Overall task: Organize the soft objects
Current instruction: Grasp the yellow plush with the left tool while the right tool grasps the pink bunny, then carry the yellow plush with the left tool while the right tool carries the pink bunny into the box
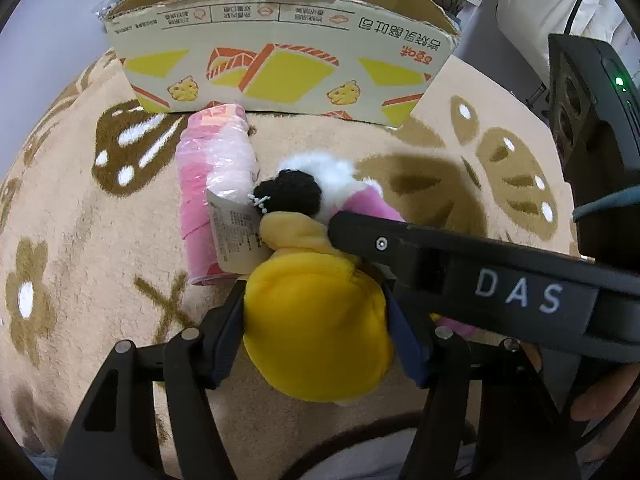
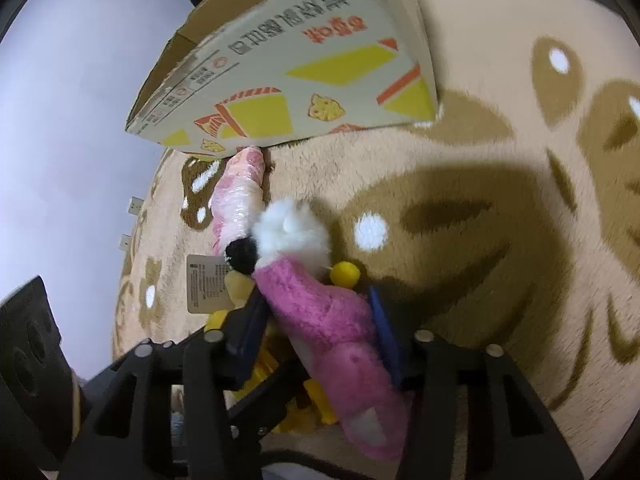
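Left gripper (image 1: 316,320) clamped on yellow plush toy (image 1: 316,332) | right gripper (image 2: 316,320) clamped on pink plush toy (image 2: 332,320) | cardboard box (image 1: 280,52) far.

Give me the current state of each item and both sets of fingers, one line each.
Left gripper: fingers closed on the yellow plush toy.
Right gripper: fingers closed on the pink plush toy.
Yellow plush toy: on the rug, gripped.
Pink plush toy: lying on the rug, gripped.
Cardboard box: open-topped, upright on the rug.
Wrapped pink roll: lying on the rug, its end against the box.
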Demonstrator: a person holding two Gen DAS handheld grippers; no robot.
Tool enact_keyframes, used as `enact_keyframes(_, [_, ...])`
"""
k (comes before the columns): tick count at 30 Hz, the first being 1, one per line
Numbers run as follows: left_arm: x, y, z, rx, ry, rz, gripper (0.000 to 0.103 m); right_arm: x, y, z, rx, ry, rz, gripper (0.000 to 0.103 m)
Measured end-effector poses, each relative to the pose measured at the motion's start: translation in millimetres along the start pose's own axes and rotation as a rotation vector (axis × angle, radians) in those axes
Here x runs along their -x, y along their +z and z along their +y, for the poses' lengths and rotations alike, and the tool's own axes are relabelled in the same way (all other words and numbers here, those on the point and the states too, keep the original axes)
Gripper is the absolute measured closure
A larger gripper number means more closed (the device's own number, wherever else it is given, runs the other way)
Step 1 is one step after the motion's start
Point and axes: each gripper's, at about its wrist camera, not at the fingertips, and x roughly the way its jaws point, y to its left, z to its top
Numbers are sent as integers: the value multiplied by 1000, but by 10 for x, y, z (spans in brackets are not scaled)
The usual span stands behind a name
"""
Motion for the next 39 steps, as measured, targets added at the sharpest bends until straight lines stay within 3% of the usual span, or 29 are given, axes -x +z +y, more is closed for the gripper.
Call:
enact_keyframes(13, [317,18,232,43,57,-82,38,510,21,179,86,-71,-253,64])
enact_keyframes(16, [466,47,265,28,108,-150,38,645,13,236,105,-85,-317,67])
enact_keyframes(22, [681,119,431,52,140,-220,38,935,-13,330,149,-118,-440,68])
enact_keyframes(29, [1012,292,560,42,205,-354,38,1246,-53,575,241,-165,-560,68])
enact_keyframes(39, [1417,688,542,-40,240,-534,38,1463,106,767,289,-176,-667,68])
